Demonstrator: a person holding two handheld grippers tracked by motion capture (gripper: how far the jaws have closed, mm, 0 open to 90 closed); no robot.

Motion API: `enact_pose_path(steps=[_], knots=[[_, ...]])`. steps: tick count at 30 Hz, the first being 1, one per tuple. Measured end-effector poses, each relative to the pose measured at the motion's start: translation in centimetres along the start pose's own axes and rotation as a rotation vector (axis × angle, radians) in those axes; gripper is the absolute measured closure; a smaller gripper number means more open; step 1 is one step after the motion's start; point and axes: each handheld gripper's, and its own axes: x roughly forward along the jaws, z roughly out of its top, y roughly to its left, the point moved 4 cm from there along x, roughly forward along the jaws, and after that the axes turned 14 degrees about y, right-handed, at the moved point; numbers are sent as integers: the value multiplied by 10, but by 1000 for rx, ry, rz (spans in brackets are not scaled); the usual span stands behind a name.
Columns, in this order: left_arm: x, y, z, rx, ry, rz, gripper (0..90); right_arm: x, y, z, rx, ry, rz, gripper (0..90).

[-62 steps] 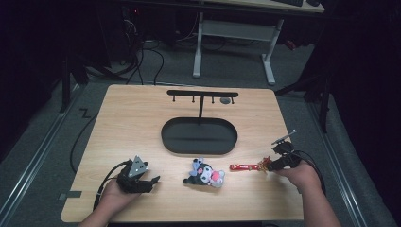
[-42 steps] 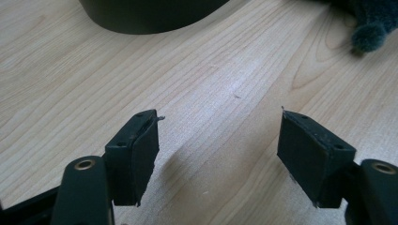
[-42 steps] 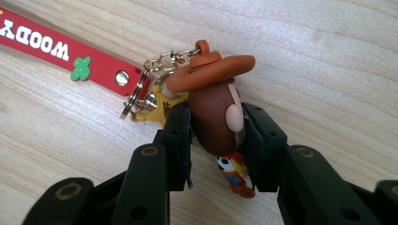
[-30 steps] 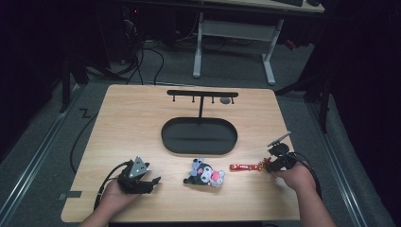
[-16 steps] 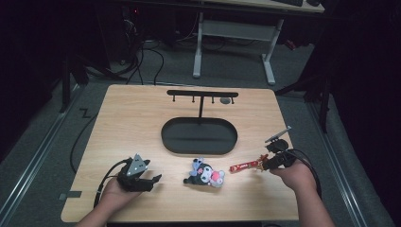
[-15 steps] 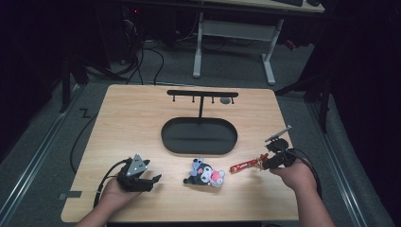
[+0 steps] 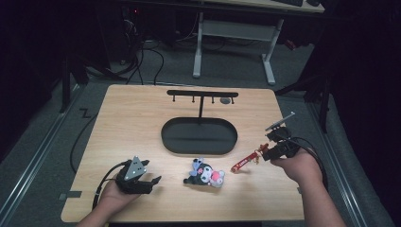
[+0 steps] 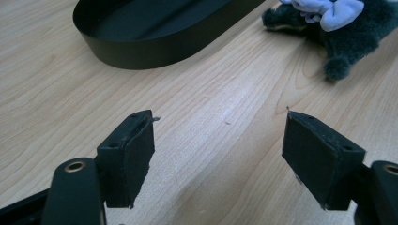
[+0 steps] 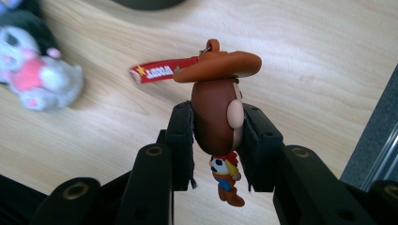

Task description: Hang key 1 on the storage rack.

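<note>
High view: right tool (image 7: 265, 150) (clamped on cowboy keychain (image 7: 246, 161)) has lifted it; left tool (image 7: 152, 180), empty, has been opening.

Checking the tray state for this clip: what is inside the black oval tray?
The black oval tray looks bare inside apart from the stand post rising near its rear. In the left gripper view its near wall hides part of the floor.

Cowboy figure keychain (image 9: 217, 105): brown head, orange-brown hat, yellow and blue body; red strap (image 9: 162, 71), white lettering, yellow star.
Plush toy (image 7: 204, 172): dark grey-black fur, white face, pink patches, lilac bow.
Oval tray (image 7: 199, 135): matte black.
Hanger rack (image 7: 202, 94): black.
Table (image 7: 142, 123): pale wood grain.
Gripper pads (image 8: 126, 157): black.
</note>
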Motion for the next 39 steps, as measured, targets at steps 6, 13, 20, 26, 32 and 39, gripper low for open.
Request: enact_pose_path(steps=[6, 13, 20, 26, 32, 39], knots=[[4, -3, 3, 6, -1, -5, 258, -22, 2, 5, -3, -20, 4, 678], [3, -2, 3, 5, -4, 0, 256, -40, 6, 10, -10, -34, -5, 678], [3, -1, 2, -2, -1, -3, 256, -50, 10, 19, -16, -38, 10, 678], [5, -4, 4, 11, 5, -11, 256, -56, 14, 24, -35, -6, 31, 678], [7, -4, 5, 4, 4, -21, 256, -67, 15, 31, -36, 20, 45, 678], [5, -2, 4, 1, 1, -15, 256, -76, 13, 44, -30, 52, 44, 678]])
